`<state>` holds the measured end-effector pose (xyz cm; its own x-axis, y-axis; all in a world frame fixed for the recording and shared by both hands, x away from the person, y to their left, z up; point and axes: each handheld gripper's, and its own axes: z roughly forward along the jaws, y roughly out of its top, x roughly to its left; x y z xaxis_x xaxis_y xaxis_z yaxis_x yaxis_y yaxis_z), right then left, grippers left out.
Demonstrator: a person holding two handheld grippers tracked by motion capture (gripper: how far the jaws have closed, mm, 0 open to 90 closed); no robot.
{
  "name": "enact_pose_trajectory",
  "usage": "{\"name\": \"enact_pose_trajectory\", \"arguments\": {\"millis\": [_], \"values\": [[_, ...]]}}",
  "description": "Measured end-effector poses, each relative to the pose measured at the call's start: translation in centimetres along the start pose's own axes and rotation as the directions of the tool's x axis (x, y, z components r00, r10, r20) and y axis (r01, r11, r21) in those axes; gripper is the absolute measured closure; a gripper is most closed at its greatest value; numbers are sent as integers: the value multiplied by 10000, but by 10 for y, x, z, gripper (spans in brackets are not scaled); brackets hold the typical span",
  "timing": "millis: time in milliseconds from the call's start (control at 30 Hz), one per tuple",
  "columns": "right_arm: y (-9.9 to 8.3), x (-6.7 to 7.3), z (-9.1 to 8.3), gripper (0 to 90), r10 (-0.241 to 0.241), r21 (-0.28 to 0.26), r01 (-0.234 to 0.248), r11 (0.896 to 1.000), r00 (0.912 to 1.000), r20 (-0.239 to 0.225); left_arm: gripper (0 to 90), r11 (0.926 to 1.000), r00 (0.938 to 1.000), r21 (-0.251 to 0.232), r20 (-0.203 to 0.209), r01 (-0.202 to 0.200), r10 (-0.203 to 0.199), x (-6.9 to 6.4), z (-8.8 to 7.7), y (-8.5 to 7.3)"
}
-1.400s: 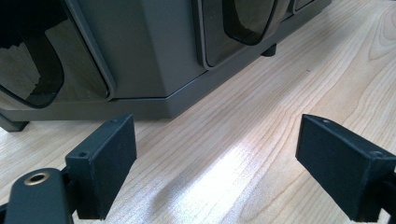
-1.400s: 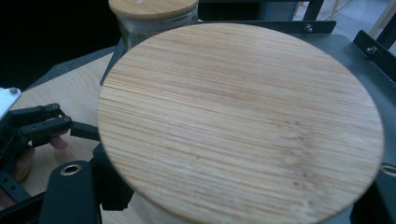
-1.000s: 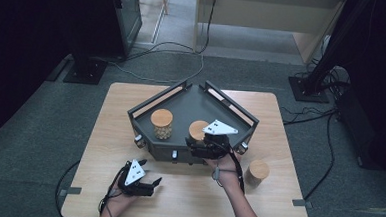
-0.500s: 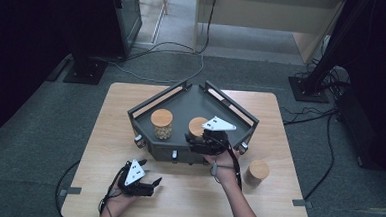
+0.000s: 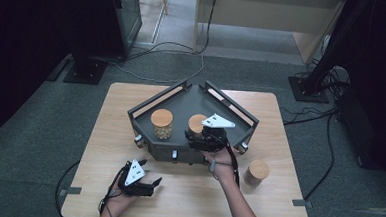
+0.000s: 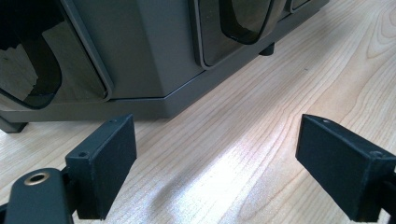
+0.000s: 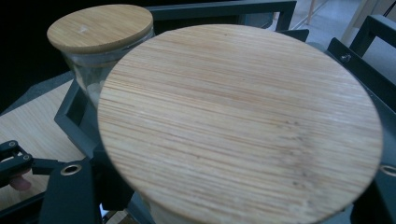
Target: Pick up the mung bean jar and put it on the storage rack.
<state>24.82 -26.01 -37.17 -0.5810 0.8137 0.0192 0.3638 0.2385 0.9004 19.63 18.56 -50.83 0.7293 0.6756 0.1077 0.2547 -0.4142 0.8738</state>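
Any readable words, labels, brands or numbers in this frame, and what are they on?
None can be read. The wooden lid of the jar in the right gripper is plain wood grain, as is the second jar's lid. The dark tray, the table and the left gripper carry no print.

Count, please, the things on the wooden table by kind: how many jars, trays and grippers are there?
Glass jars with round bamboo lids: 3, at and
Dark grey angular metal tray: 1
Black two-jaw grippers: 2, left gripper and right gripper
Total: 6
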Motion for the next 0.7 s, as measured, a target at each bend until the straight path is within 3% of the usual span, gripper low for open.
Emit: {"name": "enact_pose_trajectory", "arguments": {"millis": [700], "values": [[0,-6,15,251,377,110,-381,9992,9987,341,123,10000,10000,16,16,28,-28,0,0,0]]}}
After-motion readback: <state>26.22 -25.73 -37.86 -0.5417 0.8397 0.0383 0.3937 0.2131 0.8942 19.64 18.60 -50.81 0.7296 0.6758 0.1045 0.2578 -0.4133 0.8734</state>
